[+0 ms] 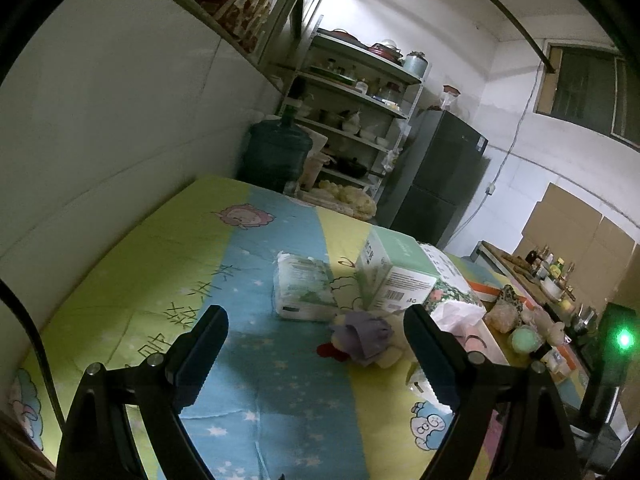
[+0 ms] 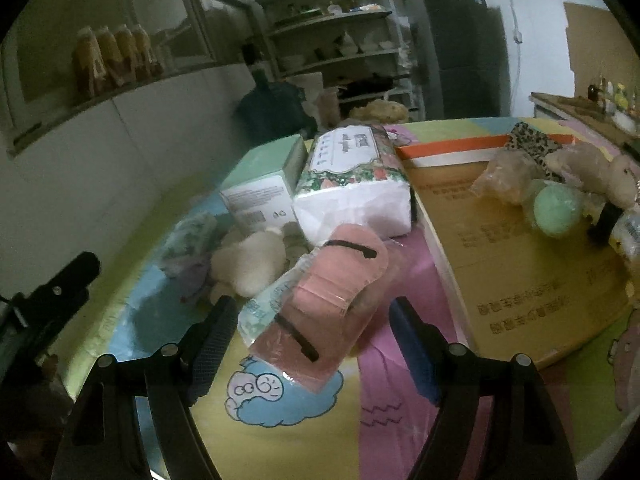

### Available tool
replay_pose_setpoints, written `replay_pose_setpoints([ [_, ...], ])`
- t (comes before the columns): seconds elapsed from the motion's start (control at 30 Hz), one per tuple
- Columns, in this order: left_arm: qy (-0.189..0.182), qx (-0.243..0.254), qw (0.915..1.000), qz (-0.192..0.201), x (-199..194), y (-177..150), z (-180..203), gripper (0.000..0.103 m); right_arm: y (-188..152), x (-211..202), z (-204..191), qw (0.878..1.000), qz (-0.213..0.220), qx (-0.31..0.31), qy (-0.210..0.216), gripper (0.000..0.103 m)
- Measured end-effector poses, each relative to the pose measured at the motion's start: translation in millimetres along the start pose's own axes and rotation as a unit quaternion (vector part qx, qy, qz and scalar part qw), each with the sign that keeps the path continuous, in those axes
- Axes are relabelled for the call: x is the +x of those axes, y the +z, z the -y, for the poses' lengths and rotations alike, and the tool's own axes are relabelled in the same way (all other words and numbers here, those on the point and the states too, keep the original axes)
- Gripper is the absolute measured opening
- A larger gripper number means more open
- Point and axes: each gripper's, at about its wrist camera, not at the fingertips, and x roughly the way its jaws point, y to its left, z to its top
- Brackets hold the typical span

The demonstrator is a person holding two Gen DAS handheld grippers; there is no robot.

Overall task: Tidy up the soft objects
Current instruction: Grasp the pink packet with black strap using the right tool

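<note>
The right gripper (image 2: 312, 344) stands wide, its jaws either side of a pink pair of slippers in clear plastic wrap (image 2: 332, 296) without pressing it; the pack lies on the cartoon-print cloth of the table (image 2: 304, 440), a flat cardboard box (image 2: 520, 264) at its 3 o'clock. The left gripper (image 1: 316, 356) also gapes wide, holding nothing, with a small plush toy in purple cloth (image 1: 360, 338) at its 1 o'clock.

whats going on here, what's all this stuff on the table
A person holds a pair of tongs in each hand over a table with a cartoon cloth, sorting soft goods. The right tongs are open around a pink item in clear wrap, not yet pressing on it. The left tongs are open and empty, aimed toward a small plush toy. Tissue packs, a green box and more plush on a cardboard box lie around.
</note>
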Motion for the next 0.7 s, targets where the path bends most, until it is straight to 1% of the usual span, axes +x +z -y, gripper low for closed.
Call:
replay_pose_setpoints([
  [0.13,0.0,0.0,1.0,-0.001,-0.7,0.0,-0.1,0.089,-0.3,4.5,-1.5,1.0,-0.007,-0.008,-0.018,0.076],
  [0.17,-0.001,0.0,1.0,-0.001,-1.1,-0.3,-0.4,0.089,-0.4,6.0,-1.9,1.0,-0.011,-0.013,-0.027,0.071],
  [0.2,-0.002,0.0,1.0,-0.001,-1.7,-0.7,-0.7,0.089,-0.4,7.0,-2.0,0.999,-0.012,-0.015,-0.031,0.059],
  [0.23,-0.002,0.0,1.0,-0.001,-2.0,-1.3,-1.4,0.089,-0.2,7.0,-0.8,0.999,-0.013,-0.016,-0.032,0.057],
  [0.4,-0.006,0.003,1.0,-0.005,-2.6,-2.7,-1.6,0.089,-1.2,2.7,4.2,0.999,-0.01,-0.02,-0.023,0.051],
  [0.47,-0.008,0.006,0.9999,-0.006,-2.7,-2.8,-0.9,0.09,-0.7,-5.0,7.2,1.0,0.003,-0.016,-0.017,0.051],
  [0.6,-0.012,0.01,0.9998,-0.008,-1.9,-0.9,2.3,0.09,2.2,-19.6,6.6,0.999,0.027,-0.027,-0.012,0.05],
  [0.7,-0.026,0.018,0.9995,-0.009,-0.8,-0.8,6.1,0.089,4.8,-28.7,8.3,0.999,0.04,-0.025,0.0,0.05],
])
